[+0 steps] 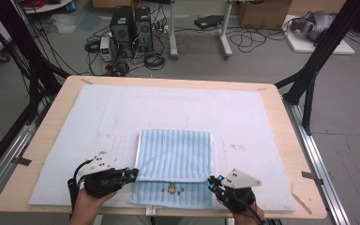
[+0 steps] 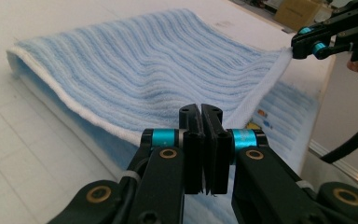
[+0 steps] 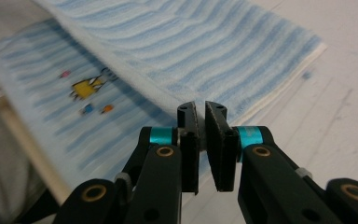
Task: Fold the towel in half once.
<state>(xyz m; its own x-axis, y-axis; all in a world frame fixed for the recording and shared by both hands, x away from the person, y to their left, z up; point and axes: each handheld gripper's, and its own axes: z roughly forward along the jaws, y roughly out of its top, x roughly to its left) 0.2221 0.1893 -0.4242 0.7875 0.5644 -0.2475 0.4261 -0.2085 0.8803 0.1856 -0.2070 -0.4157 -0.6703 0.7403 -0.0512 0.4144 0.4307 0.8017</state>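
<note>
Jaws of the left gripper [image 1: 132, 175] were pinched together on the white hem of the blue striped towel [image 1: 176, 157], at its folded flap's near left corner; those of the right gripper [image 1: 214, 182] stood slightly apart at the opposite corner, gripping little that I could see. The towel lay on the pale mat [image 1: 98, 117], its flap short of the near edge (a small printed figure [image 1: 172, 190] left uncovered). Folding seemed midway; next, probably, both corners needed lowering evenly.
</note>
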